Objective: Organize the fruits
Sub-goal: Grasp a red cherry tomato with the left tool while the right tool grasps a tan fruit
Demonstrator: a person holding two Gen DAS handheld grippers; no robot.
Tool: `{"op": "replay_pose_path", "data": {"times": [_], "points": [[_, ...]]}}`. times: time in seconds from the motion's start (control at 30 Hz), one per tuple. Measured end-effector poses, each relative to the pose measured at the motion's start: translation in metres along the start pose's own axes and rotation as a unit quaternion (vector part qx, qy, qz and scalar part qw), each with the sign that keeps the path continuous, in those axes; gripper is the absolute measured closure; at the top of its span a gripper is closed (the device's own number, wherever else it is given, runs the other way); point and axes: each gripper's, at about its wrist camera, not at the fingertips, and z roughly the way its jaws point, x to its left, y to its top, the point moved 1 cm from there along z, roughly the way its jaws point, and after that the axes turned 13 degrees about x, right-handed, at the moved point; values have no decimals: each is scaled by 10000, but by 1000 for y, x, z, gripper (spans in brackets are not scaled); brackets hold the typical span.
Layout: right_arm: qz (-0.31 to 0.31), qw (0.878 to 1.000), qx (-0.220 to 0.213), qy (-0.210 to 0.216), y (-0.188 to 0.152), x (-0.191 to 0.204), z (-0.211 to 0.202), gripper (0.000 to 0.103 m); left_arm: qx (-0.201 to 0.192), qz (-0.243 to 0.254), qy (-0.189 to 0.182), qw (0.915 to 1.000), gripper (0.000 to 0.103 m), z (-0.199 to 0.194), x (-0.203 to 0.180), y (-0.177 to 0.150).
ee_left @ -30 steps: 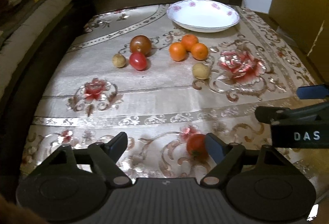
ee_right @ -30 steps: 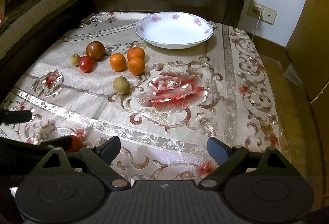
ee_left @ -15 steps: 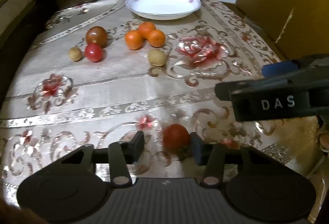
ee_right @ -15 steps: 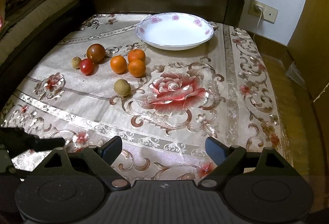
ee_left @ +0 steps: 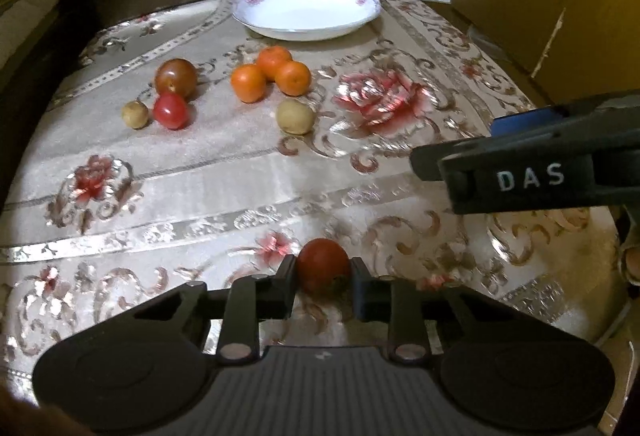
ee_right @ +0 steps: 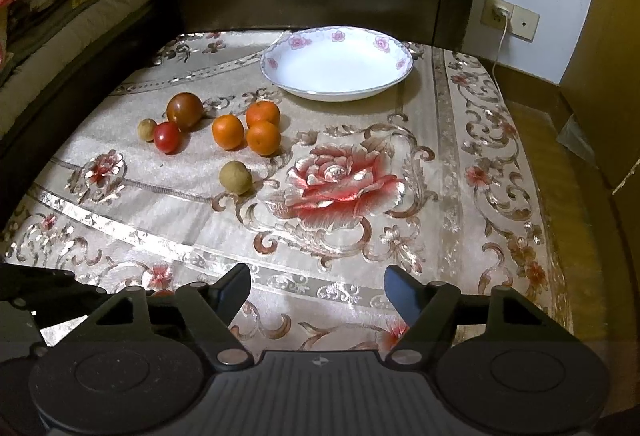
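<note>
While left gripper tilts down, jaws closing onto red tomato; right gripper jaws closing, empty.

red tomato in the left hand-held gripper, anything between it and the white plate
Yes. The three oranges and a small brown fruit sit on the cloth between the red tomato and the white plate. Lifted over them, the way looks clear.

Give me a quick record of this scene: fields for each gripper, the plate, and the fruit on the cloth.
left gripper: closing on a red tomato, pads at both its sides
right gripper: closing, nothing between its jaws
plate: empty, at the far end of the cloth
oranges: three, clustered
other fruit: dark tomato, small red tomato, two tan fruits
</note>
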Motion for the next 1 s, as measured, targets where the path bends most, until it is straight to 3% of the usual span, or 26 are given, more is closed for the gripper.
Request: {"op": "replay_pose_path", "data": {"times": [0.17, 0.43, 0.67, 0.8, 1.0], "points": [[-54, 9999, -127, 44, 11, 1, -1, 38, -95, -275, 0, 9996, 69, -7, 15, 9], [-382, 9986, -20, 355, 44, 16, 17, 59, -93, -423, 78, 9990, 69, -9, 36, 34], [-1027, 9927, 27, 632, 70, 36, 37, 65, 11, -375, 147, 9992, 69, -4, 52, 53], [-1143, 9908, 141, 710, 80, 38, 51, 72, 100, -326, 141, 9993, 69, 3, 59, 62], [-1251, 9866, 251, 1013, 85, 41, 60, 74, 202, -413, 51, 9989, 69, 15, 64, 67]]}}
